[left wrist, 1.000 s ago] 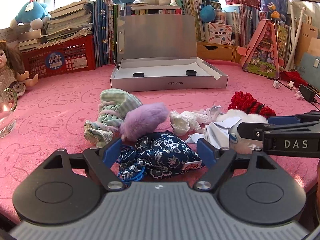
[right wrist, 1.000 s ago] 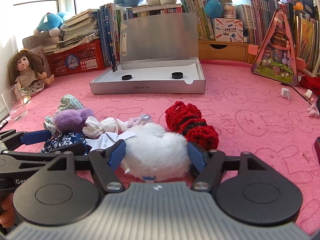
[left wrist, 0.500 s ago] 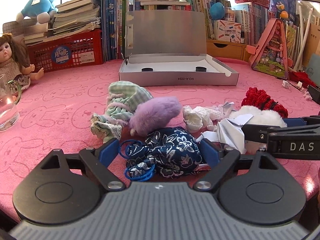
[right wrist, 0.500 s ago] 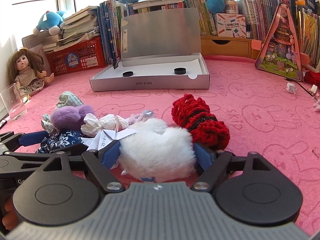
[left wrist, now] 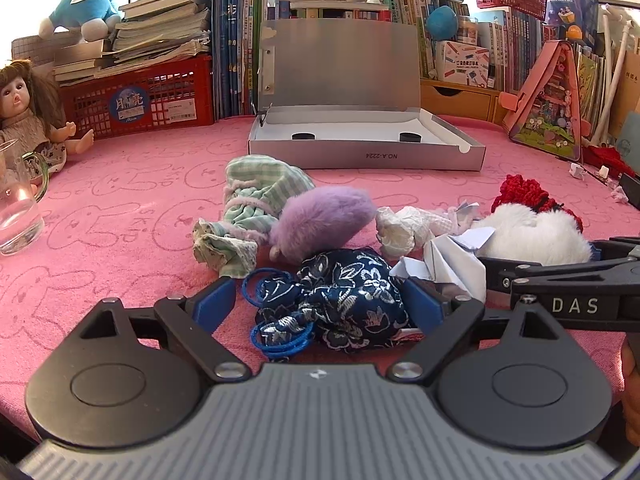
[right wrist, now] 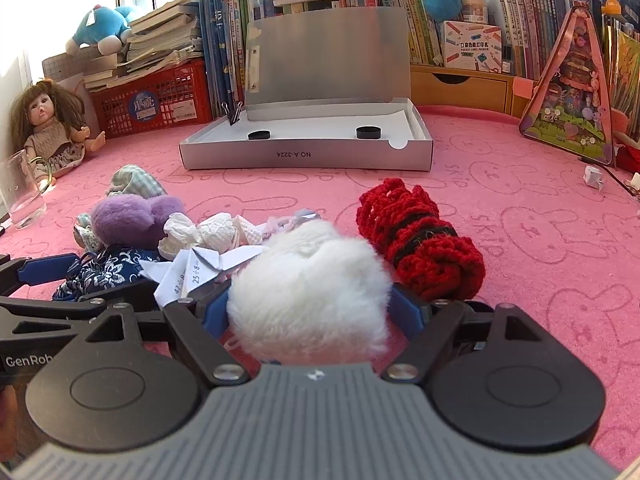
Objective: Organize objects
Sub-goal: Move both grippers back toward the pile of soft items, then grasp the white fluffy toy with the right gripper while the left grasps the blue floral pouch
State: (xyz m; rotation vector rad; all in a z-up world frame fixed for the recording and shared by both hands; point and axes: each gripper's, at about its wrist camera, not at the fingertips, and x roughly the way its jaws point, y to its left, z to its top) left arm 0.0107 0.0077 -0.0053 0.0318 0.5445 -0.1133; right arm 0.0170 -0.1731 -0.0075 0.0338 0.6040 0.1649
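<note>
Straddling a navy floral pouch [left wrist: 352,300] on the pink counter [left wrist: 120,216], the left tool [left wrist: 320,304] is spreading its jaws, blue pads clear of the fabric on both sides. The right tool [right wrist: 310,308] stands released around a white fluffy ball [right wrist: 308,292], its pads just beside the fur. A red knitted roll [right wrist: 420,240] lies just right of the ball, a purple plush [left wrist: 320,220] beyond the pouch, and an open grey box [left wrist: 360,148] farther back.

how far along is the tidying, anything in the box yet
Barely begun: the open silver box holds only two black discs. The left gripper, opening, straddles the navy floral pouch; the right gripper straddles the white pompom. Neither is lifted. The pile remains.
</note>
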